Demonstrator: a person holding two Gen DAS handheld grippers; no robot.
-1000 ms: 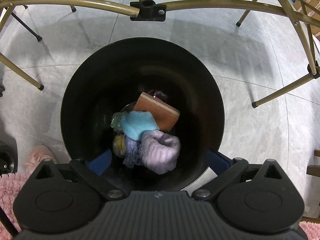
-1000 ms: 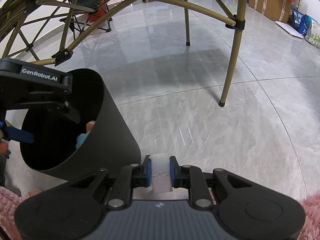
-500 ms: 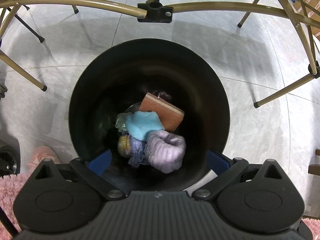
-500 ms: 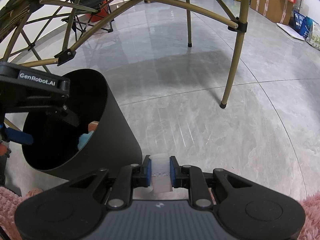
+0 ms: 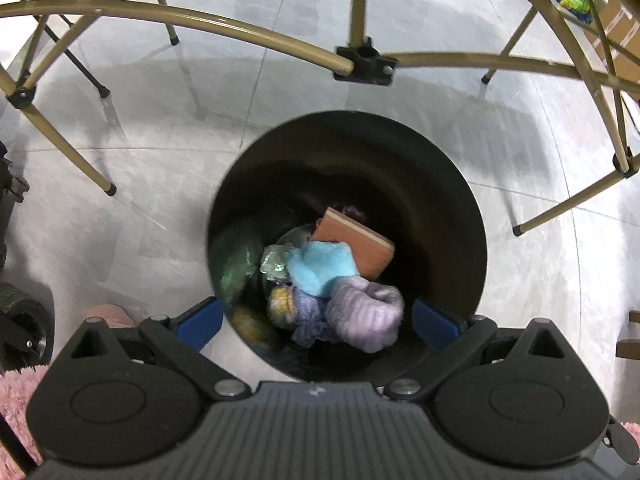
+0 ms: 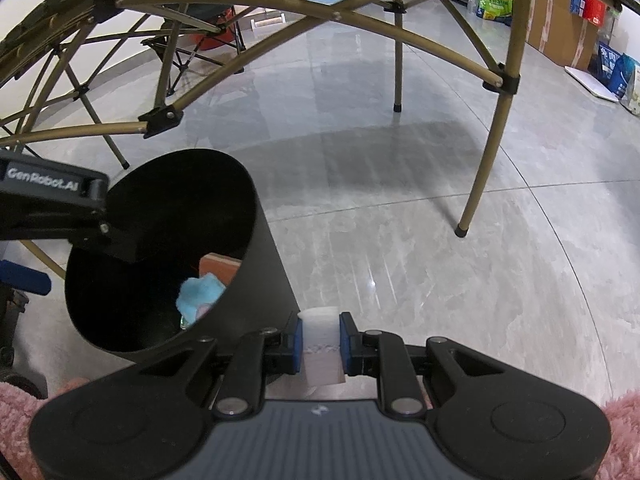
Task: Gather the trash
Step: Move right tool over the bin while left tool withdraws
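Note:
A black round bin (image 5: 440, 200) stands on the grey floor, seen from above in the left wrist view. Inside lie an orange sponge (image 5: 354, 244), a light blue cloth (image 5: 320, 266), a purple knit piece (image 5: 366, 314), a yellowish lump (image 5: 280, 300) and crumpled clear plastic (image 5: 274, 264). My left gripper (image 5: 318, 320) hangs open above the bin's near rim, with nothing between its blue pads (image 5: 200, 322). My right gripper (image 6: 322, 340) is shut on a small white piece of trash (image 6: 320, 328), just right of the bin (image 6: 264, 280). The left gripper (image 6: 52, 200) also shows over the bin's left edge.
Gold folding-frame legs and bars (image 5: 240, 36) arch over and around the bin, one leg (image 6: 480, 184) to the right. Cardboard boxes and bags (image 6: 560, 20) line the far right wall. A pink shoe (image 5: 106, 316) and a black wheel (image 5: 20, 332) sit at the left.
The left gripper has lifted and drawn back to the left, so the bin looks smaller and further right in its view. The right gripper still holds the white piece beside the bin.

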